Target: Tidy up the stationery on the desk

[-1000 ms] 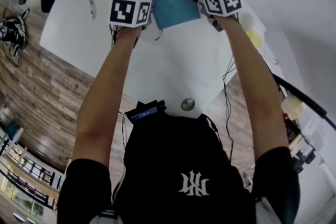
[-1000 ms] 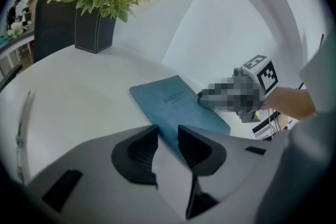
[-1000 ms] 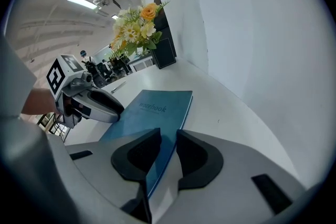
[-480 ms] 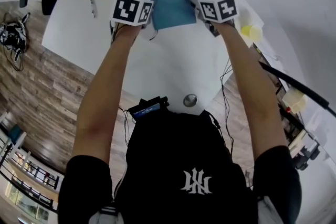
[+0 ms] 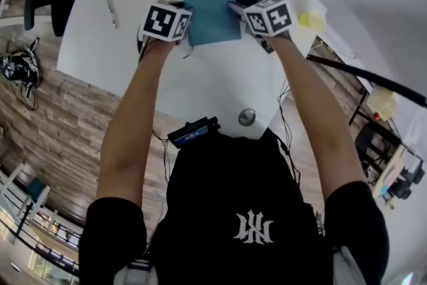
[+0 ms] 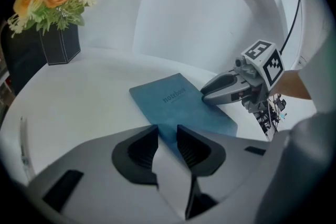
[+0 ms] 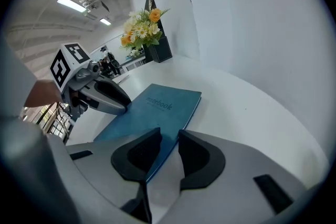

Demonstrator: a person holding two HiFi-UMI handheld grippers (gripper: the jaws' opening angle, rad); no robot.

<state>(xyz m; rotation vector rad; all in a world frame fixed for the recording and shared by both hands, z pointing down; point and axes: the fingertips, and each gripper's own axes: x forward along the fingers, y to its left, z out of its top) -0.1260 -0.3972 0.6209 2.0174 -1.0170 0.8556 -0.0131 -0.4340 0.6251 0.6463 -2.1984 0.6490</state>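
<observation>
Step in hand, as I judge it: taking hold of the blue notebook [image 5: 210, 7], which lies flat near the desk's [image 5: 220, 87] far edge. The left gripper [image 6: 167, 135] and right gripper [image 7: 169, 137] straddle its near corners, jaws partly open, not clamping. The next move likely calls for closing both evenly.

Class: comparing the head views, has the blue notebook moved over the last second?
Yes. Against the pen, the notebook has turned clockwise and slid nearer the desk grommet.
</observation>
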